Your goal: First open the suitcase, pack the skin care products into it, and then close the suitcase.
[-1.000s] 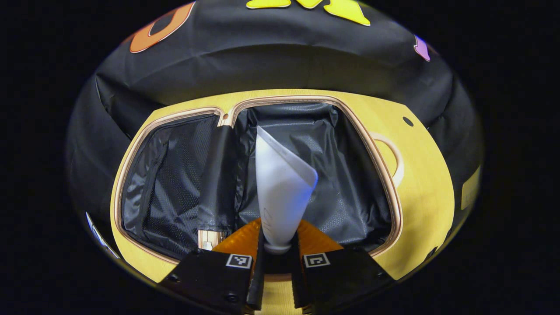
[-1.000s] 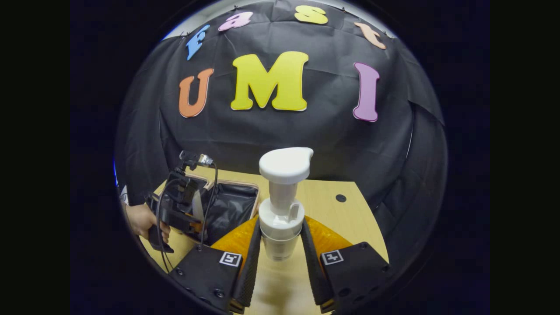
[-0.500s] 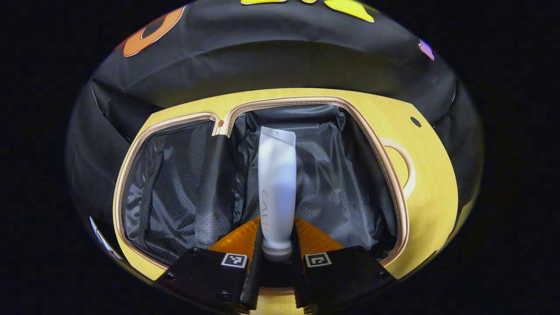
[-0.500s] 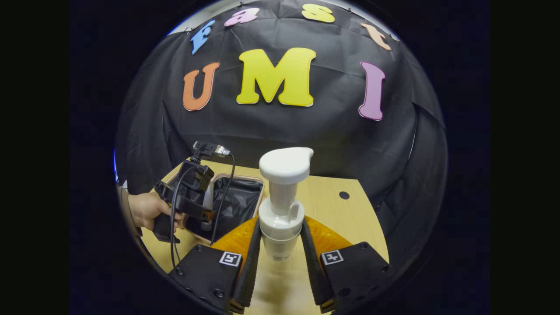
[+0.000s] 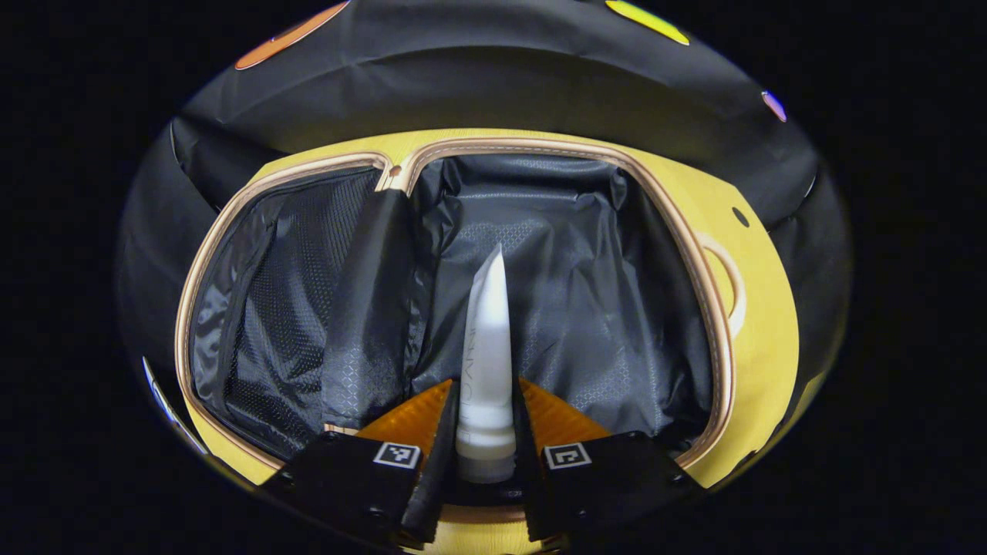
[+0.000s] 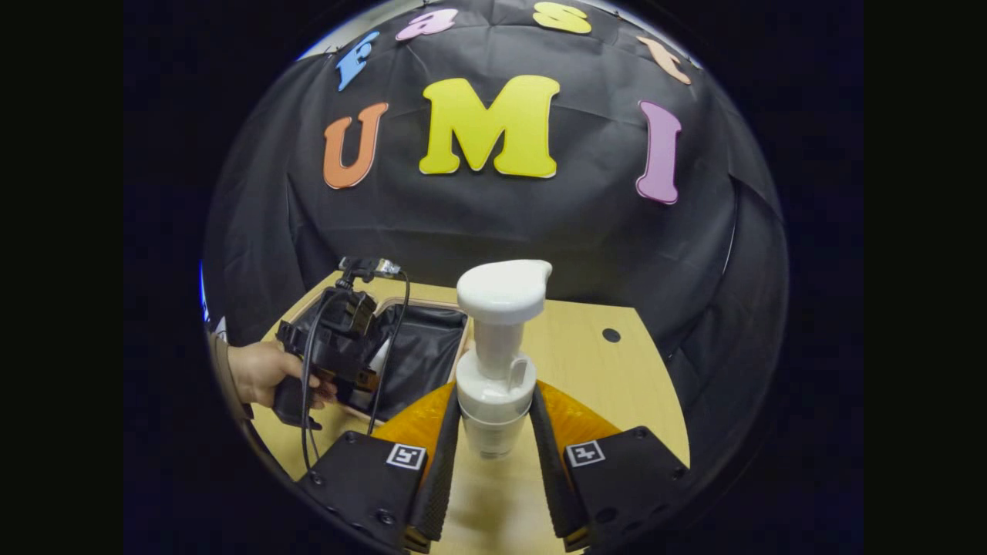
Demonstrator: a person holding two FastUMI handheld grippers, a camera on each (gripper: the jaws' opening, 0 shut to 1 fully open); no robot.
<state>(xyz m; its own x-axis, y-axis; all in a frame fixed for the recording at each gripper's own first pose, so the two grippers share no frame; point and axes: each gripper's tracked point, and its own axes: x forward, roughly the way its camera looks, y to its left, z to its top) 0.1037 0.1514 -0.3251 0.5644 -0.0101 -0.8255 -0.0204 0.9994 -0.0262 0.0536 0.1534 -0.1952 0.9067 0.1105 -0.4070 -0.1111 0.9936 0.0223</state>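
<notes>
The suitcase [image 5: 698,254] lies open on the wooden table, its two halves lined in black fabric. My left gripper [image 5: 484,432] is shut on the cap end of a white tube [image 5: 487,347], held edge-on over the right half of the case. In the right gripper view, my right gripper [image 6: 493,432] is shut on a white pump bottle [image 6: 497,339], upright above the table. The left gripper [image 6: 351,362] and the hand [image 6: 258,371] holding it show farther off at the left, over the suitcase [image 6: 420,351].
A fabric divider [image 5: 370,301] runs between the two suitcase halves; the left half has a mesh pocket [image 5: 285,285]. The suitcase handle [image 5: 729,274] lies on the right rim. The wooden table [image 6: 594,362] has a small round hole [image 6: 611,335]. Black cloth walls close in behind.
The tube has turned in my left gripper from face-on to edge-on, and the gripper has moved closer over the open case. My right gripper holds the pump bottle almost still.
</notes>
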